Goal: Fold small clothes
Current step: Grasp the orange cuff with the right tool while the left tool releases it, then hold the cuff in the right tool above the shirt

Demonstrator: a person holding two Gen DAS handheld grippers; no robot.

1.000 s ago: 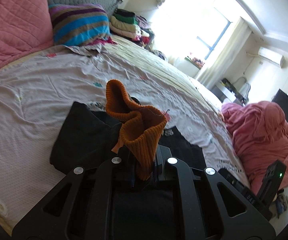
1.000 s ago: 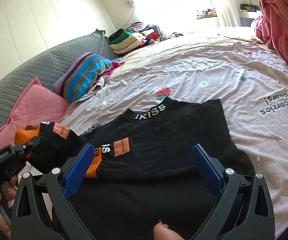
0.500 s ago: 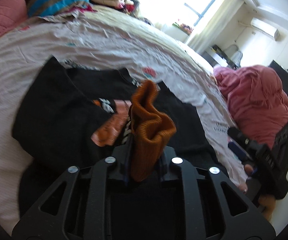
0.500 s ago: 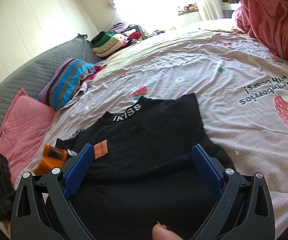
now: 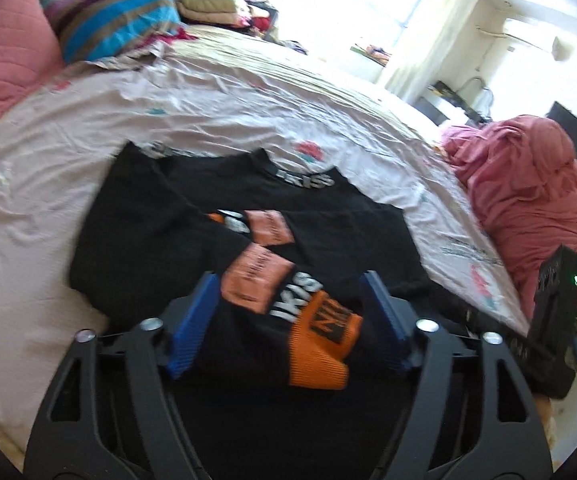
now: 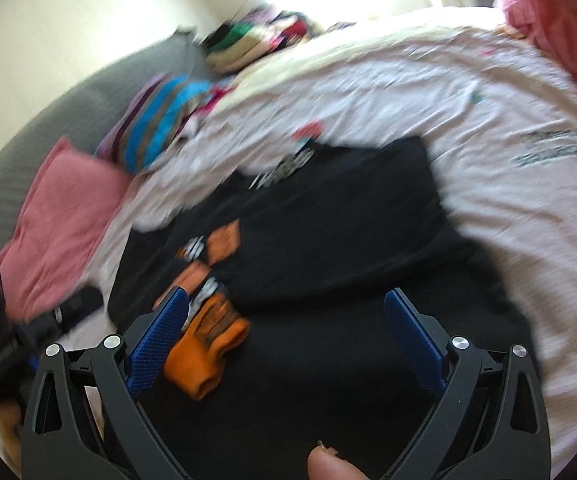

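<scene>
A small black top [image 5: 340, 224] with a lettered collar lies flat on the bed. Its sleeve with the orange ribbed cuff [image 5: 320, 348] lies folded across the body. My left gripper [image 5: 288, 312] is open, its blue pads on either side of the cuff and sleeve, touching nothing I can see. In the blurred right wrist view the black top [image 6: 328, 232] fills the middle and the orange cuff [image 6: 204, 352] lies by the left pad. My right gripper [image 6: 288, 328] is open and empty just above the cloth.
The pale printed bedsheet [image 5: 68, 140] surrounds the top. A pink pillow [image 5: 0, 52] and a striped pillow [image 5: 116, 16] lie at the head. Folded clothes [image 5: 212, 0] are stacked behind. A heaped pink blanket [image 5: 528, 192] lies at the right. The other gripper's body [image 5: 556, 304] is at the right edge.
My left gripper has opened and let go of the orange cuff, which now lies on the top's body. The right gripper has swung, its view now blurred.
</scene>
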